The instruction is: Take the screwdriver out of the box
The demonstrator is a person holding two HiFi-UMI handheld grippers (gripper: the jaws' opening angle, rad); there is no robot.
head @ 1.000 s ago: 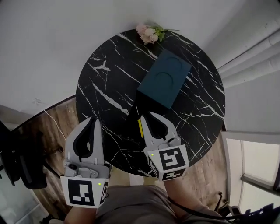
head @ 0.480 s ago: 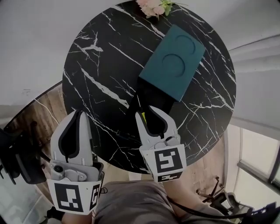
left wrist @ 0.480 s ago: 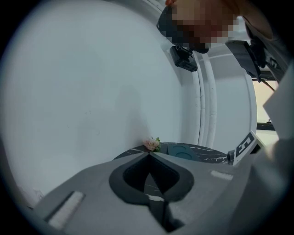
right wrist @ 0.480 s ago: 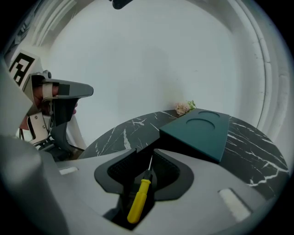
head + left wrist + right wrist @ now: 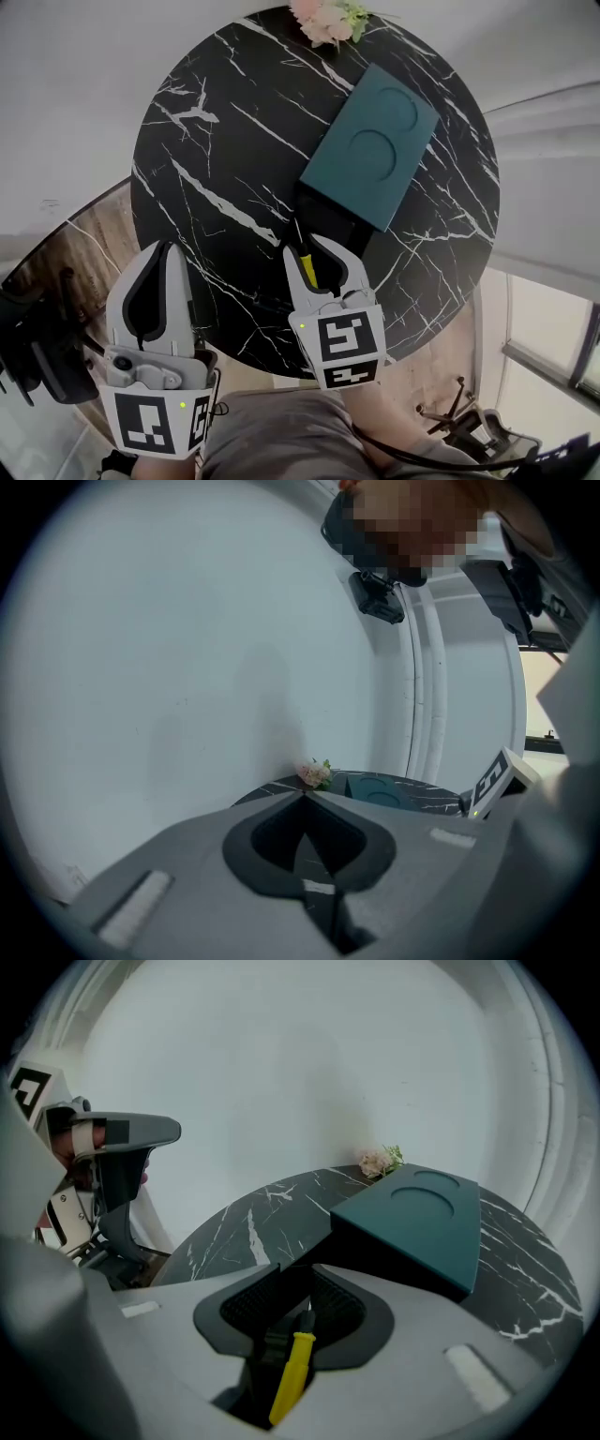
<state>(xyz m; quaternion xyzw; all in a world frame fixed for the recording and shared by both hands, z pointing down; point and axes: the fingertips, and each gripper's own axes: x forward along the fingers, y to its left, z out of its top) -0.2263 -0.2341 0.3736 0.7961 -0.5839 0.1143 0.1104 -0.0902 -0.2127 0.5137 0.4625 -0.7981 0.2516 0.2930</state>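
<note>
A teal box (image 5: 370, 141) lies on the round black marble table (image 5: 216, 141), and its black inner tray (image 5: 339, 223) is slid out towards me. My right gripper (image 5: 307, 246) is at the tray's near end, shut on the screwdriver (image 5: 307, 267). The yellow handle lies in the hollow between the jaws and the thin shaft points at the box. The right gripper view shows the same handle (image 5: 292, 1372) between the jaws, with the box (image 5: 422, 1218) just ahead. My left gripper (image 5: 172, 246) hangs shut and empty off the table's near left edge.
A small bunch of pink flowers (image 5: 328, 14) lies at the table's far edge, against a white wall. Wooden floor (image 5: 84, 244) shows to the left of the table. White pipes (image 5: 422, 696) run up the wall on the right.
The yellow handle, which was beside the right gripper's left finger a second ago, now sits between its jaws. The left gripper has dropped lower and further left.
</note>
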